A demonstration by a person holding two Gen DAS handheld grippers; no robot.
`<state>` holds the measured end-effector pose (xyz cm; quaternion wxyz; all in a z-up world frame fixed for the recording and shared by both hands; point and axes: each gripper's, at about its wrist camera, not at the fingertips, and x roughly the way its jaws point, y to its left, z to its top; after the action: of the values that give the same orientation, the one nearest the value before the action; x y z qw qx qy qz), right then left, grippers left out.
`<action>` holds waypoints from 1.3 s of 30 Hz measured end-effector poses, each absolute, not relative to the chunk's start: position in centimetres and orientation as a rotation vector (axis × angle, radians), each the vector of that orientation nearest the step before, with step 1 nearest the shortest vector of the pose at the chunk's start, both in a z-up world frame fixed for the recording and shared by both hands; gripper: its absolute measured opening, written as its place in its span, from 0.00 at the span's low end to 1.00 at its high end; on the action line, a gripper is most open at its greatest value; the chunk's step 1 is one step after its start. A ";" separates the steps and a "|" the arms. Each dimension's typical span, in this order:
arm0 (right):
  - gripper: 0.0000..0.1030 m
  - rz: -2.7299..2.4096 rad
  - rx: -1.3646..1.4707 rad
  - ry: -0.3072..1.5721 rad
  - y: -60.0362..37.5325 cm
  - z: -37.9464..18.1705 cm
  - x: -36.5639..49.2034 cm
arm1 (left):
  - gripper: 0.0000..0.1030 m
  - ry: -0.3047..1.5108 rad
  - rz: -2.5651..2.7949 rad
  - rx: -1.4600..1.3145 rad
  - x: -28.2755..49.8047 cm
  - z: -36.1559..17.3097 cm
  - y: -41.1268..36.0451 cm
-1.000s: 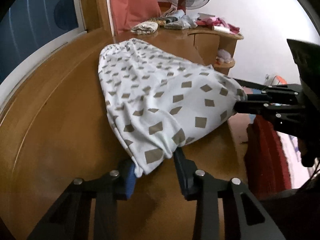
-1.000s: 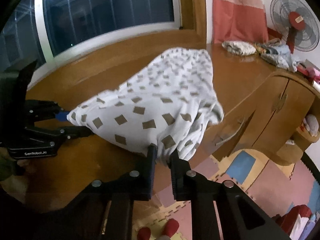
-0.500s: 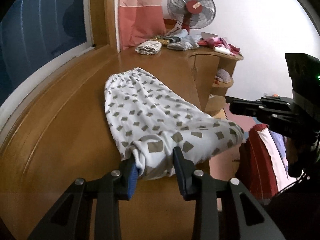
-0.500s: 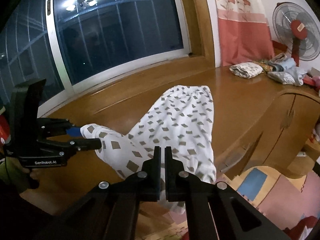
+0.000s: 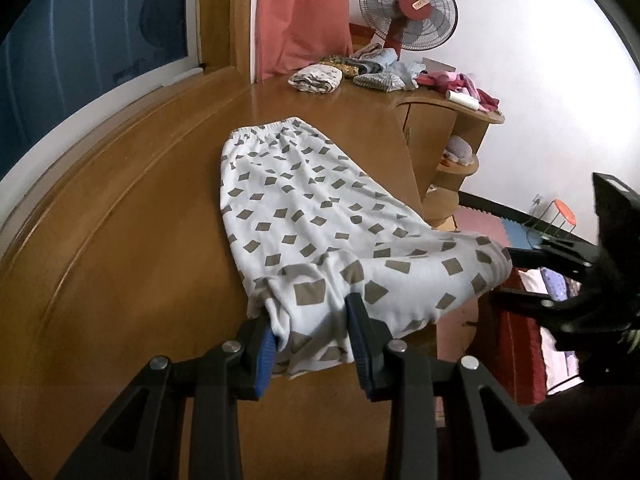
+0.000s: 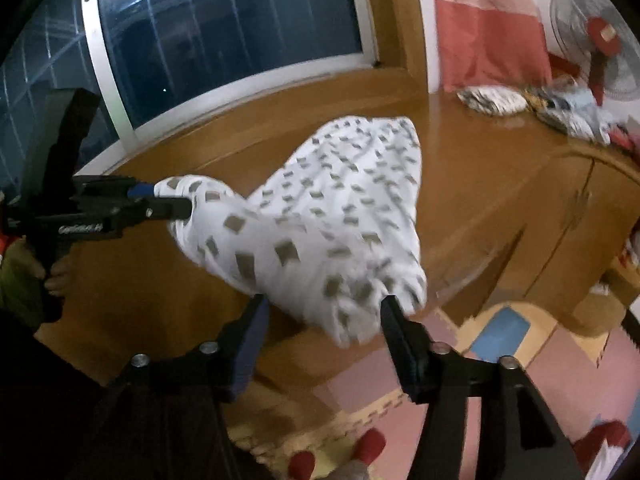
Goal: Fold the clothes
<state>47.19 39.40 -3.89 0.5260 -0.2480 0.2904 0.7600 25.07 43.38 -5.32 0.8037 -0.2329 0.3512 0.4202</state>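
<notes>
A: Why is the left gripper (image 5: 312,332) pinching the near hem of the patterned shorts (image 5: 304,216)?

B: To keep that corner up off the wooden counter (image 5: 132,248). The right gripper (image 6: 322,320) is spreading, cloth between its jaws, probably released; that view is blurred.

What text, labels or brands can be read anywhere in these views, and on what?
Left tool body, white print: seems to start "Gen", the rest too blurred to read.
Fan hub, small pale label: too small to read.
Trousers: only a square pattern, no text.
Nothing else legible in either view.
</notes>
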 end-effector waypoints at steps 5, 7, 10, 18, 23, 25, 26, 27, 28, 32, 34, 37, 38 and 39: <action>0.13 1.863 -0.559 0.664 40.0 -1.8 47.3 | 0.29 0.739 0.924 -0.448 25.6 -3.7 43.2; 0.13 1.872 -0.540 0.667 40.9 -1.4 47.8 | 0.29 0.732 0.936 -0.438 25.7 -3.3 43.9; 0.13 1.873 -0.506 0.709 43.1 -1.3 48.8 | 0.29 0.746 0.980 -0.430 26.1 -3.3 46.0; 0.13 1.840 -0.546 0.704 49.9 -2.1 49.1 | 0.29 0.791 1.072 -0.460 26.7 -5.8 52.9; 0.13 1.782 -0.552 0.762 52.8 -3.5 49.8 | 0.29 0.787 1.114 -0.535 26.6 -7.4 55.9; 0.13 1.762 -0.548 0.775 53.4 -3.9 50.0 | 0.29 0.776 1.127 -0.565 26.4 -7.6 56.5; 0.13 1.753 -0.550 0.781 53.8 -4.2 50.1 | 0.29 0.768 1.133 -0.569 26.2 -7.5 56.6; 0.13 1.745 -0.556 0.791 54.1 -4.5 50.2 | 0.29 0.759 1.140 -0.574 26.1 -7.3 56.7; 0.13 1.736 -0.563 0.800 54.5 -4.8 50.2 | 0.29 0.750 1.147 -0.578 26.0 -7.2 56.7; 0.13 1.721 -0.597 0.830 55.5 -6.1 50.2 | 0.29 0.704 1.161 -0.594 25.4 -6.1 56.6; 0.14 1.719 -0.612 0.842 55.9 -6.6 50.2 | 0.29 0.699 1.137 -0.615 25.5 -5.9 56.6; 0.20 1.728 -0.608 0.861 55.8 -5.9 50.6 | 0.40 0.718 1.096 -0.649 26.2 -6.5 56.6; 0.28 1.729 -0.583 0.867 55.5 -5.3 51.0 | 0.45 0.734 1.098 -0.650 26.5 -6.8 56.6; 0.33 1.729 -0.554 0.873 55.2 -4.6 51.5 | 0.47 0.750 1.107 -0.648 26.7 -7.1 56.6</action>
<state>51.48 55.20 -4.58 0.5342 -0.2326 0.3663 0.7255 26.72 56.57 -7.14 0.7364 -0.2949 0.3415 0.5040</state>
